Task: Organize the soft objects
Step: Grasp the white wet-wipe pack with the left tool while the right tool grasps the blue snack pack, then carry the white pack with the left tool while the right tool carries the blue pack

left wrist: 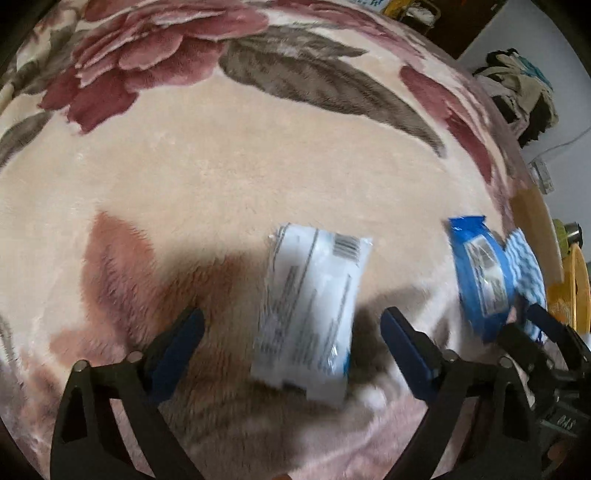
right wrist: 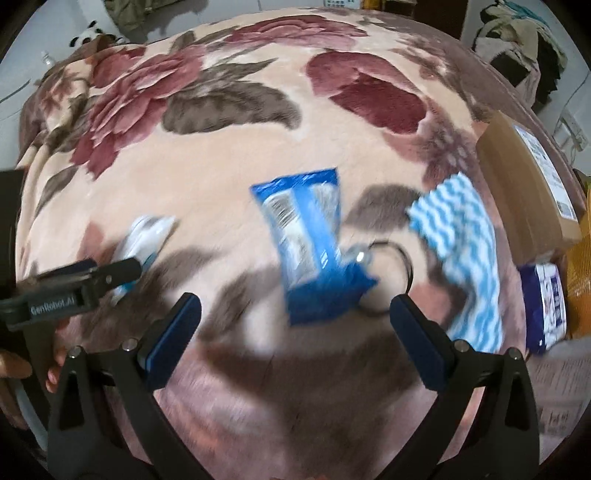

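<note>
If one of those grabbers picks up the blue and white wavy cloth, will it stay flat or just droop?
The striped cloth will probably droop: it looks thin and follows the floral blanket beneath. It seems light, so it may drag rather than slide cleanly. Breaking or rolling looks unlikely.

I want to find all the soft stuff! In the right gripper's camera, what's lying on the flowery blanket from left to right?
White packet → blue packet → blue-and-white wavy cloth → cardboard box.

Floral plush blanket [right wrist: 229, 155] fills frame; pale wall [left wrist: 517, 33] and clothes pile [right wrist: 524, 40] upper right.
</note>
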`<state>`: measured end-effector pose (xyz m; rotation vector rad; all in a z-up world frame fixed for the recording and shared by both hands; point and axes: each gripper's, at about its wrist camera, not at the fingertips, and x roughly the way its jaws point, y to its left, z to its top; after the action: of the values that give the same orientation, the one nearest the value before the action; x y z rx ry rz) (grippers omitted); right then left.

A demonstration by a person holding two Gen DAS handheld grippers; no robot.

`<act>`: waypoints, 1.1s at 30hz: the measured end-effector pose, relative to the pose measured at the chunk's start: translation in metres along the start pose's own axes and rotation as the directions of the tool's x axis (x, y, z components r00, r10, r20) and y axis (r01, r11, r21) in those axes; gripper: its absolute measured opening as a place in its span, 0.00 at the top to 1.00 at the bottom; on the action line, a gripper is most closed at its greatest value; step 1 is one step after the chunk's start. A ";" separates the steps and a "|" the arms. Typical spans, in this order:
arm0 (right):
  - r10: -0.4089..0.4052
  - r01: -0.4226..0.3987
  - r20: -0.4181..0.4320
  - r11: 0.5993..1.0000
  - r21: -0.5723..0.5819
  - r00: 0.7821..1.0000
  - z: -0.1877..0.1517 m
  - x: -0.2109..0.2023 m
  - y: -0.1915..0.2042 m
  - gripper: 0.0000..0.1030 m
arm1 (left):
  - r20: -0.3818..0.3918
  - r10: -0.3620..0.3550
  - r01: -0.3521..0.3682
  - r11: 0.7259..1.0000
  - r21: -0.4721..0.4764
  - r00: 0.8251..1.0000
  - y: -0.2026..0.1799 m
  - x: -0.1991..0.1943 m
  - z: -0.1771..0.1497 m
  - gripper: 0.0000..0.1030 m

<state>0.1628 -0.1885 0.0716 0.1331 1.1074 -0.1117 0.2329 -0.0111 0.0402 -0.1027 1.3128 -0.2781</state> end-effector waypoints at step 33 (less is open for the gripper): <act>-0.023 0.025 0.020 0.993 -0.118 1.000 -0.065 -0.009 0.027 0.53 | 0.043 0.014 -0.019 0.992 0.121 0.999 -0.037 -0.042 -0.086 0.58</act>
<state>0.1057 -0.1510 0.0527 0.0131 1.0941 -0.0686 0.1352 -0.0283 0.0664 0.0050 1.2514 -0.3394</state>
